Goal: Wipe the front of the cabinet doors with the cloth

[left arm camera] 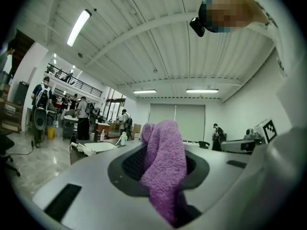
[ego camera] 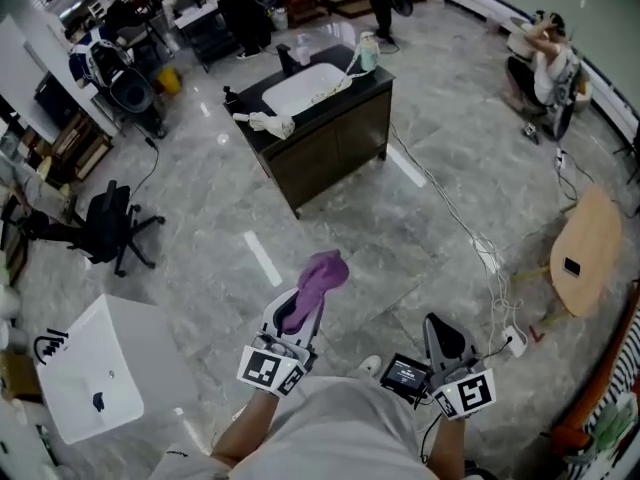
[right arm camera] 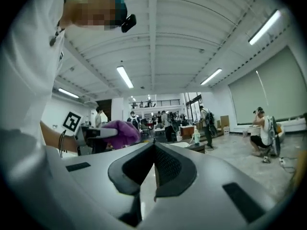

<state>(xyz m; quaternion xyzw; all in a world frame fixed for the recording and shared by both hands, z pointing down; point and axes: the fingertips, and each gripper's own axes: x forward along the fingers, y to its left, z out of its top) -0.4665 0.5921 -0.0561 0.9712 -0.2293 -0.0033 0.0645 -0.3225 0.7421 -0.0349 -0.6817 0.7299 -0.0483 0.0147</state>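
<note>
My left gripper (ego camera: 305, 301) is shut on a purple cloth (ego camera: 320, 276) that bunches up out of its tips; the cloth (left arm camera: 163, 164) fills the gap between the jaws in the left gripper view. My right gripper (ego camera: 445, 334) is shut with nothing in it, its jaws (right arm camera: 153, 162) pressed together. The dark cabinet (ego camera: 330, 143) with a white sink (ego camera: 302, 86) on top stands well ahead across the floor, its doors facing me. In the right gripper view the cloth (right arm camera: 120, 131) shows at the left. Both grippers are held low, near my body.
A white rag (ego camera: 265, 122) and a bottle (ego camera: 367, 52) lie on the cabinet top. A cable (ego camera: 470, 233) runs over the floor to the right. A black office chair (ego camera: 105, 223) stands at left, a white table (ego camera: 95, 368) near left, a wooden table (ego camera: 585, 248) right. A person (ego camera: 545, 68) sits far right.
</note>
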